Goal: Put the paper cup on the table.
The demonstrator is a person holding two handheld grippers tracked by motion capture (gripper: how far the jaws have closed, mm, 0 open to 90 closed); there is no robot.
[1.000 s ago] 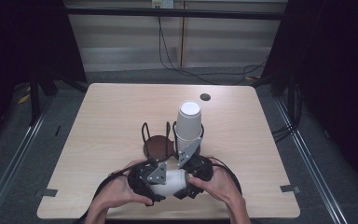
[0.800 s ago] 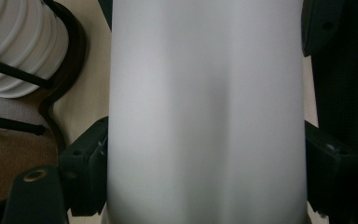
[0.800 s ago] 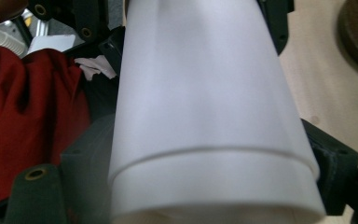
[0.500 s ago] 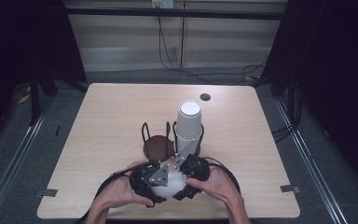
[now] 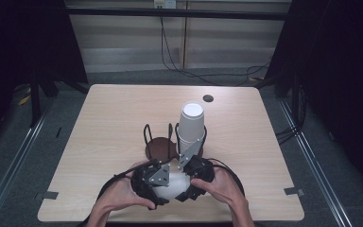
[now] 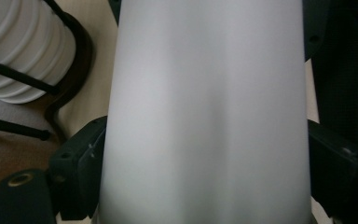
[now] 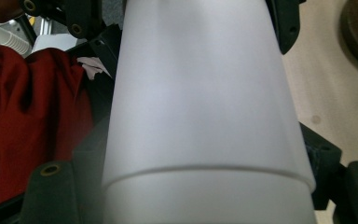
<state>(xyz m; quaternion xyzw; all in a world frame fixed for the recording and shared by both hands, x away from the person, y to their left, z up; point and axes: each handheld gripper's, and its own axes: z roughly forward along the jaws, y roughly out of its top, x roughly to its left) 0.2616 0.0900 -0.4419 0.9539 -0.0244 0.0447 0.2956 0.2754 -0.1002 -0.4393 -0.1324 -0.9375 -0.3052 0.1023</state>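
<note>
White paper cup (image 5: 174,185) near worktop's (image 5: 104,123) front edge, clamped from both sides: left gripper (image 5: 152,182) and right gripper (image 5: 193,176) jaws each closed snug on its wall. Cup stack (image 5: 190,126) upright in black wire holder (image 5: 174,139) mid-worktop, just behind grippers.

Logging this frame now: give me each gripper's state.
Left gripper: shut on the white paper cups.
Right gripper: shut on the same white paper cups, from the other side.
</note>
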